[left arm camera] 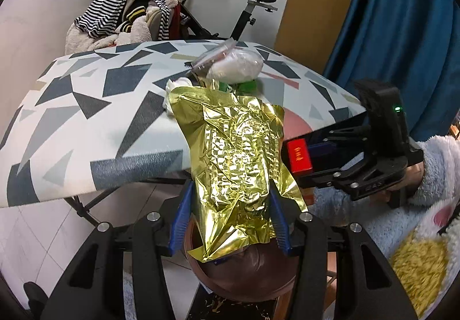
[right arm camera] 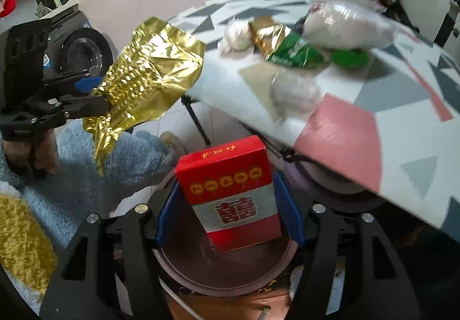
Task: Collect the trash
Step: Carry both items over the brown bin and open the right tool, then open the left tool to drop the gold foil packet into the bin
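My left gripper (left arm camera: pixel 230 199) is shut on a crumpled gold foil bag (left arm camera: pixel 238 159), held off the near edge of the patterned table (left arm camera: pixel 86 107) and above a round brown bin (left arm camera: pixel 244 277). It also shows in the right wrist view (right arm camera: pixel 95 95), with the foil bag (right arm camera: pixel 149 70). My right gripper (right arm camera: pixel 230 202) is shut on a red cigarette box (right arm camera: pixel 233 196) above the same bin (right arm camera: pixel 224 271); the box also shows in the left wrist view (left arm camera: pixel 299 154). More trash lies on the table: a clear plastic bag (left arm camera: pixel 235 62), a green wrapper (right arm camera: pixel 296 52), white tissue (right arm camera: pixel 235 35).
A chair piled with striped clothes (left arm camera: pixel 123 12) and an exercise bike (left arm camera: pixel 253 3) stand behind the table. A blue curtain (left arm camera: pixel 402 18) hangs at the right. The table's folding legs (right arm camera: pixel 198 121) are beside the bin.
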